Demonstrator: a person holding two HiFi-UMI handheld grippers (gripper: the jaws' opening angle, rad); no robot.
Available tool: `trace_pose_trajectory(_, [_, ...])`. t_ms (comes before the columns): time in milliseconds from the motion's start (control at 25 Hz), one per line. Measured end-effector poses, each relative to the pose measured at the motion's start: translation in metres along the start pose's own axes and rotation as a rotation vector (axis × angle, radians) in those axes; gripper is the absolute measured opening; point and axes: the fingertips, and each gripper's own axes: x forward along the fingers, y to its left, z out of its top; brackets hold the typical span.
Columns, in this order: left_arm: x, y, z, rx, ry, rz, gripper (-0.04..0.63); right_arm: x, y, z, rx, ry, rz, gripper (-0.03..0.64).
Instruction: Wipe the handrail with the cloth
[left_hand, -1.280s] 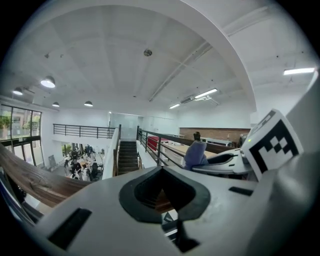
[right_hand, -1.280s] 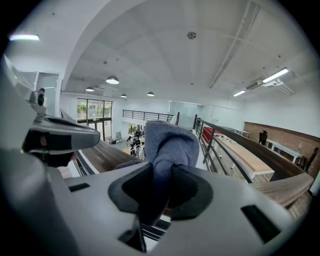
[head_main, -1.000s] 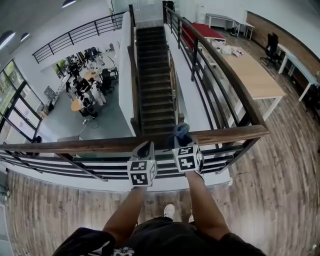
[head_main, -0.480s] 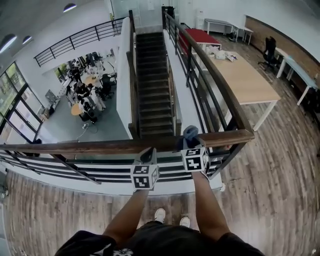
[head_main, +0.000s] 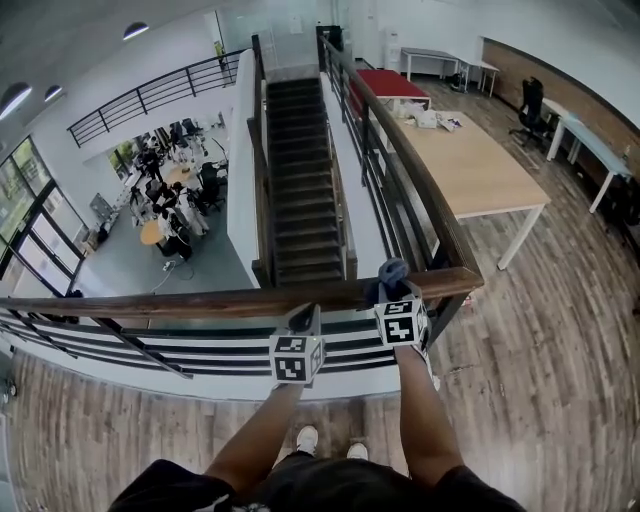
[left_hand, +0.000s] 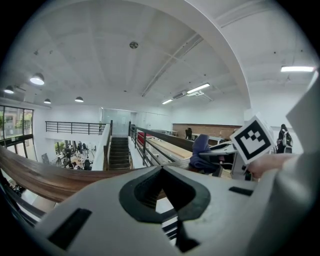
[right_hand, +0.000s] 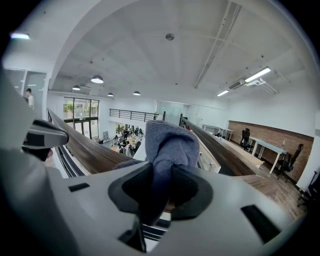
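A brown wooden handrail (head_main: 200, 303) runs left to right across the head view and turns a corner at the right, where it heads away along the stairs. My right gripper (head_main: 393, 292) is shut on a blue-grey cloth (head_main: 391, 272), which rests on the rail just left of that corner. In the right gripper view the cloth (right_hand: 167, 150) bulges up between the jaws over the handrail (right_hand: 85, 150). My left gripper (head_main: 303, 322) sits at the rail a little to the left, shut with nothing in it. In the left gripper view the handrail (left_hand: 45, 177) crosses behind the jaws.
Black metal bars (head_main: 120, 345) run under the rail. Beyond it are a drop to a lower floor with people (head_main: 170, 200) and a staircase (head_main: 300, 190). A long wooden table (head_main: 480, 165) stands at the right on the wood floor. My shoes (head_main: 305, 438) show below.
My right gripper has slid the cloth to the right along the rail, closer to the corner. The left gripper has followed to the right beside it.
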Motion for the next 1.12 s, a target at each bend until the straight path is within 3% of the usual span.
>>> trace_pose_trajectory(680, [0.014,-0.068,-0.007,0.034,0.021,0.003,-0.002,-0.027,-0.169,-0.044,0.066,0.003,-0.123,0.095])
trace_pose_trajectory(960, [0.012,-0.055,-0.006,0.023,0.014,0.017,-0.002,-0.03,-0.178,-0.041,0.018,0.012,-0.155,0.095])
trace_pose_trajectory(1120, [0.005,-0.034,-0.016,-0.003,0.017,0.051,-0.002,-0.04,-0.143,-0.023,0.004,-0.103,-0.096,0.095])
